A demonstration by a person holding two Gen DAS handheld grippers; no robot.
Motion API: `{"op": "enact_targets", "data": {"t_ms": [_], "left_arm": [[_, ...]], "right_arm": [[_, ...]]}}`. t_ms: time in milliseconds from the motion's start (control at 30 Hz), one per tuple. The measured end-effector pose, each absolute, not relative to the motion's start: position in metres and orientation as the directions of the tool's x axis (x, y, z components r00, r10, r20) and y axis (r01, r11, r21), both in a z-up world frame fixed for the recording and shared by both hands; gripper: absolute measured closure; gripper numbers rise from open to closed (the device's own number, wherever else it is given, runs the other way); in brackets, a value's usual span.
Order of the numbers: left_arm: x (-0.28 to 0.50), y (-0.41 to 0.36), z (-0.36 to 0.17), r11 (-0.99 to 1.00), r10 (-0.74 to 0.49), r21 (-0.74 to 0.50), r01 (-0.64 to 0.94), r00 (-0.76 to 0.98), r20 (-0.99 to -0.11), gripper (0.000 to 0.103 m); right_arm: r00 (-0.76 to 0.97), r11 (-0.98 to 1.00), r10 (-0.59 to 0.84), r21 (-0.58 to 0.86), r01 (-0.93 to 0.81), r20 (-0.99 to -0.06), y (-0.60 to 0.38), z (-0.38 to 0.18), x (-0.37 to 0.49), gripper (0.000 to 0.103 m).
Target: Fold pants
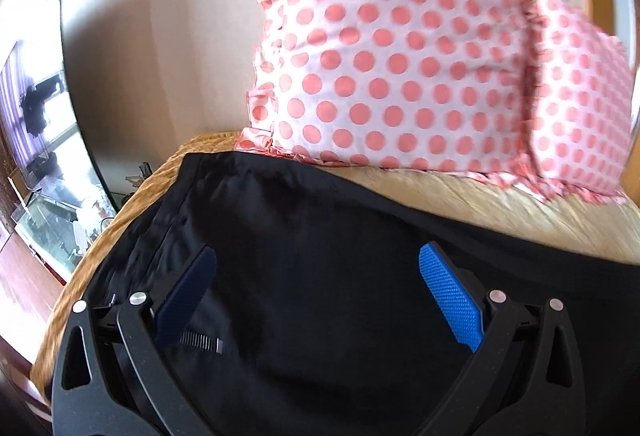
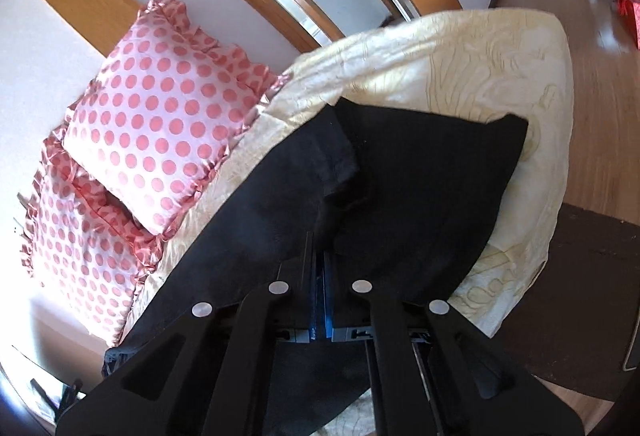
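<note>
Pants [image 1: 320,276], black, lie spread on the bed [image 1: 520,212], filling the lower half of our left wrist view. Our left gripper [image 1: 318,268] hangs over them, its blue pads [image 1: 450,296] spread wide apart with nothing between. In the right wrist view our right gripper [image 2: 320,272] is clamped on a raised fold of the pants [image 2: 420,172], which reach toward 1 o'clock across the cream cover. Dotted pillows [image 2: 160,124] lie at 10 o'clock, against the wall.
</note>
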State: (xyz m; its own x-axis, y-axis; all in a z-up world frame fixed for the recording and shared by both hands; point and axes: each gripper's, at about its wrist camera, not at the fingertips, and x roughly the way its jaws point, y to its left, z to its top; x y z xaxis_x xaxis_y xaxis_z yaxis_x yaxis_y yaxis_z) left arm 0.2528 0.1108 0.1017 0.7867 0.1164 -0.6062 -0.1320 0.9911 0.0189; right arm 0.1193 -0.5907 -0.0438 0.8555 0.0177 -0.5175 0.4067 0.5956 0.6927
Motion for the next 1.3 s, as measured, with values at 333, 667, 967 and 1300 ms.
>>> {"op": "enact_targets", "data": {"t_ms": [333,667,967,1300], "left_arm": [[0.424,0.139,0.062,0.955,0.082,-0.085,-0.284,0.530,-0.844,0.020],[0.435,0.172,0.036,0.852,0.018,-0.247,-0.461,0.498,-0.867,0.093],[0.379,0.182,0.059,0.849,0.035,-0.275,-0.451,0.568,-0.823,0.097],[0.358,0.180,0.072,0.845,0.047,-0.284,-0.453,0.593,-0.804,0.098]], "right_arm": [[0.837,0.626,0.025,0.662,0.413,-0.546,-0.591,-0.046,0.124,0.100],[0.828,0.637,0.035,0.651,0.413,-0.559,-0.592,-0.044,0.133,0.100],[0.844,0.516,0.108,0.755,0.405,-0.526,-0.605,-0.050,0.131,0.097],[0.878,0.366,0.147,0.850,0.379,-0.455,-0.611,-0.053,0.125,0.078]]}}
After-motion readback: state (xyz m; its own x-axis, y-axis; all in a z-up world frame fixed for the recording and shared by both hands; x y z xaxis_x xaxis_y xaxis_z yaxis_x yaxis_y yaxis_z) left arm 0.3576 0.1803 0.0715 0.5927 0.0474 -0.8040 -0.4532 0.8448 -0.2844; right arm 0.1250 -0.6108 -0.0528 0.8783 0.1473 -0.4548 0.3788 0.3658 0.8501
